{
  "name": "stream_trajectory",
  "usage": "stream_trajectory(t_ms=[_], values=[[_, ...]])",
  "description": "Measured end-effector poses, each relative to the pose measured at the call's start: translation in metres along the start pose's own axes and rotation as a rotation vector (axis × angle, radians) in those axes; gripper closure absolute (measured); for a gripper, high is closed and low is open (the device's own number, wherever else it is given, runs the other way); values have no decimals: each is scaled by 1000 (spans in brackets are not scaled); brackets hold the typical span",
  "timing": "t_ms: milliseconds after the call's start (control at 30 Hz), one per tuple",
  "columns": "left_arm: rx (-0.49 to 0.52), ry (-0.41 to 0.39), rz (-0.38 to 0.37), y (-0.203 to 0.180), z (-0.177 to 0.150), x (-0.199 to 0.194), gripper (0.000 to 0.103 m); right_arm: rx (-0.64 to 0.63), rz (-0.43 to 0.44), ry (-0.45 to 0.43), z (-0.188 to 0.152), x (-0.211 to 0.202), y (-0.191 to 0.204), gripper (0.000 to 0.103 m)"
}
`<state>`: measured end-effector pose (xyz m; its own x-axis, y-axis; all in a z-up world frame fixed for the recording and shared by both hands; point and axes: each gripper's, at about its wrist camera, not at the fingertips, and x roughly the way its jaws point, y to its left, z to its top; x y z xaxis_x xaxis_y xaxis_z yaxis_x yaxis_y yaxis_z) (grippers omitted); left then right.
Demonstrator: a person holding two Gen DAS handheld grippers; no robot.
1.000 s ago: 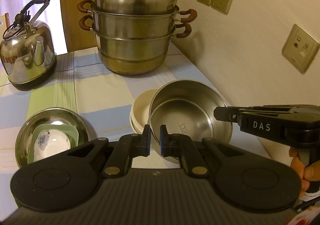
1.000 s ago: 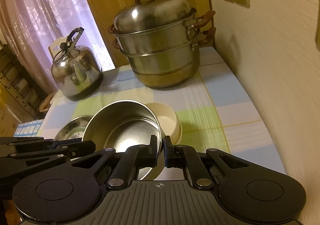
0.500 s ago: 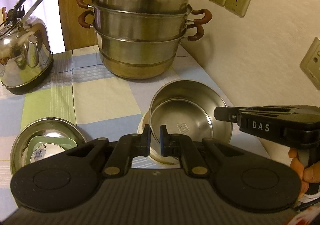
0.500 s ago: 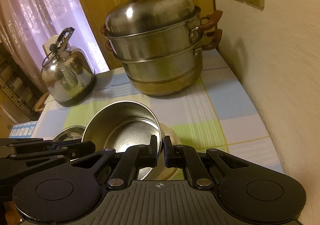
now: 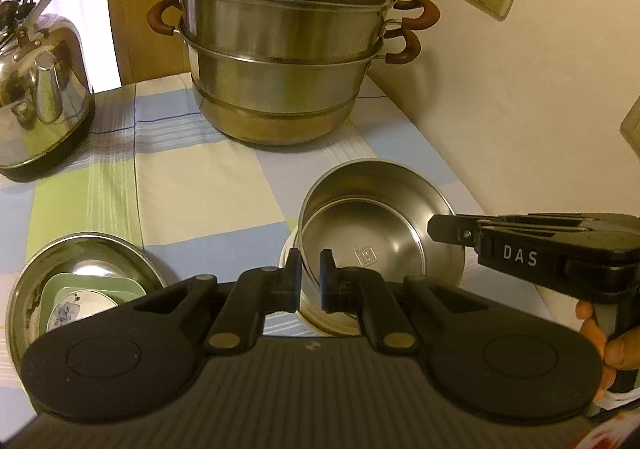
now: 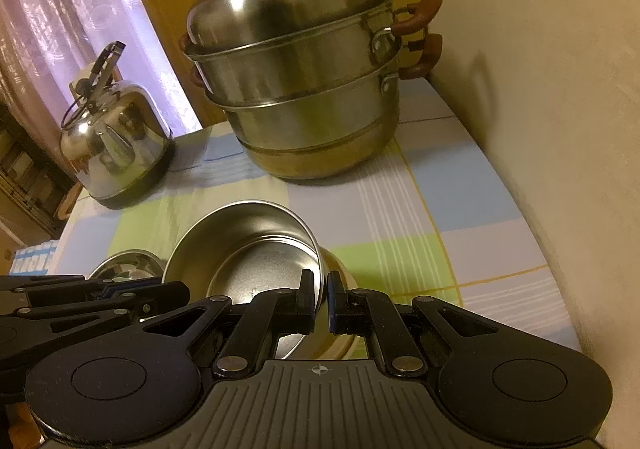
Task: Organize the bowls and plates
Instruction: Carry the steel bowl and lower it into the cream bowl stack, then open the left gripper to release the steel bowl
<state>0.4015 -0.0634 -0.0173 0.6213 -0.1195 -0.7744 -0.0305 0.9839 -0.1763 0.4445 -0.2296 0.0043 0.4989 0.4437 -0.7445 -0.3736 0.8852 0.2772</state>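
On right gripper [image 5: 442,228]: "DAS" lettering

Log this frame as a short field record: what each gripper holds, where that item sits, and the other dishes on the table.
left gripper: jaws shut on rim of steel bowl
right gripper: jaws shut on the opposite rim
steel bowl: over the cream bowl, tilted
other dishes: shallow steel dish holding a green square plate and a floral bowl
background: steamer pot, kettle

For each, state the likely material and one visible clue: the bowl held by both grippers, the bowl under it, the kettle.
Held bowl: probably stainless steel, brushed grey sheen.
Bowl beneath: cream, matte, likely plastic or ceramic; mostly hidden.
Kettle: polished steel, mirror reflections.
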Motion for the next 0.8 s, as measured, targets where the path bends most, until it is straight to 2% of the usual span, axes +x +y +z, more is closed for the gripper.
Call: stream_trajectory(t_ms=[800], values=[[-17, 76, -34, 9, 4, 27, 95, 61, -21, 69, -2, 21, -10, 97]])
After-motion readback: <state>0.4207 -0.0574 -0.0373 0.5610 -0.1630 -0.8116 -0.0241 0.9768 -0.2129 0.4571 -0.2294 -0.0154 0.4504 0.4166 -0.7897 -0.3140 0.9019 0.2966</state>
